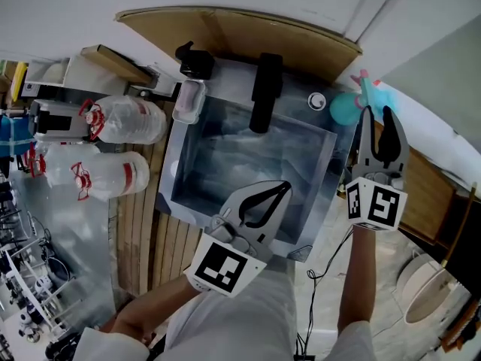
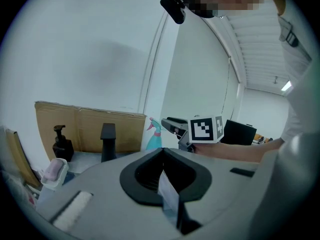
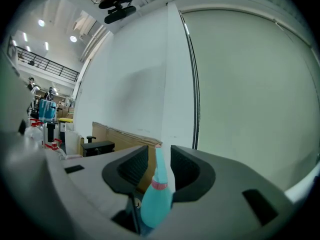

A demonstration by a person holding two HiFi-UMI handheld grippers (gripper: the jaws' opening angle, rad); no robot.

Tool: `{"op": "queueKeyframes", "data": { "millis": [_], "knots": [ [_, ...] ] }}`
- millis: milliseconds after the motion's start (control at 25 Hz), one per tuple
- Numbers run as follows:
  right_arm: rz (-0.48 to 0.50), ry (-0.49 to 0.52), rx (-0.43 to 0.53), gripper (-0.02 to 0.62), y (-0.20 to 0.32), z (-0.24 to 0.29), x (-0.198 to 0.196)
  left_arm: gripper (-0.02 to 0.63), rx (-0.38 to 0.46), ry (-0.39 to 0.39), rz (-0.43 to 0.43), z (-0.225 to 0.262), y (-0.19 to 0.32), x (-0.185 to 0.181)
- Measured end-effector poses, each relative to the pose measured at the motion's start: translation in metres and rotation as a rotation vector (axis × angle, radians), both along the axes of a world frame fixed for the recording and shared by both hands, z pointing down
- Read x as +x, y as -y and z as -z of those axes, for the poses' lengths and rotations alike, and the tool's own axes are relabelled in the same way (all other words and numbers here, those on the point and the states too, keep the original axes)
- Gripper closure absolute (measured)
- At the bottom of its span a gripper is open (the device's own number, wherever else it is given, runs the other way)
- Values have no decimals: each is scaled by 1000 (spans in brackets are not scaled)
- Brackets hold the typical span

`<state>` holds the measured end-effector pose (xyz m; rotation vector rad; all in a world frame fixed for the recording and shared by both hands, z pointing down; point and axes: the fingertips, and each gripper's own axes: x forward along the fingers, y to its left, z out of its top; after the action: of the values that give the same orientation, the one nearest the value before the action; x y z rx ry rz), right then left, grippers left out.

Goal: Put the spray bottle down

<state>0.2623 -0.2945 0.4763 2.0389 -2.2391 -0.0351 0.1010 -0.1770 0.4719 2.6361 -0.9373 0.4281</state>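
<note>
Sitting on wooden slats (image 1: 150, 224) at the left are two large clear bottles (image 1: 128, 119) with red caps; what they hold cannot be told. A soap dish (image 1: 188, 100) on the sink's (image 1: 225, 168) back edge holds a pale bar, beside a black pump dispenser (image 1: 194, 60) and a black faucet (image 1: 264, 89). Cardboard (image 1: 248, 32) lines the white wall behind. The left gripper (image 1: 282, 189) hangs over the sink's front, jaws pressed together on nothing. At the back right corner the teal spray bottle (image 1: 344, 107) stands upright, long axis vertical, pink nozzle on top pointing toward the cardboard. The right gripper's (image 1: 376, 113) jaws are spread either side of its neck, a gap showing on each side.
</note>
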Motion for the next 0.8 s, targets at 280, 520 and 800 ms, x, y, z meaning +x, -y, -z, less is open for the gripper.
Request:
{"op": "queueKeyframes", "data": {
  "millis": [280,520,800],
  "knots": [
    [-23,0,39,518,-46,44,-16,601,35,-22,-10,27,-27,-14],
    [-20,7,29,551,-90,69,-40,601,72,-35,-9,50,-52,-32],
    [-7,19,-1,574,-146,92,-72,601,78,-30,-3,67,-82,-58]
  ]
}}
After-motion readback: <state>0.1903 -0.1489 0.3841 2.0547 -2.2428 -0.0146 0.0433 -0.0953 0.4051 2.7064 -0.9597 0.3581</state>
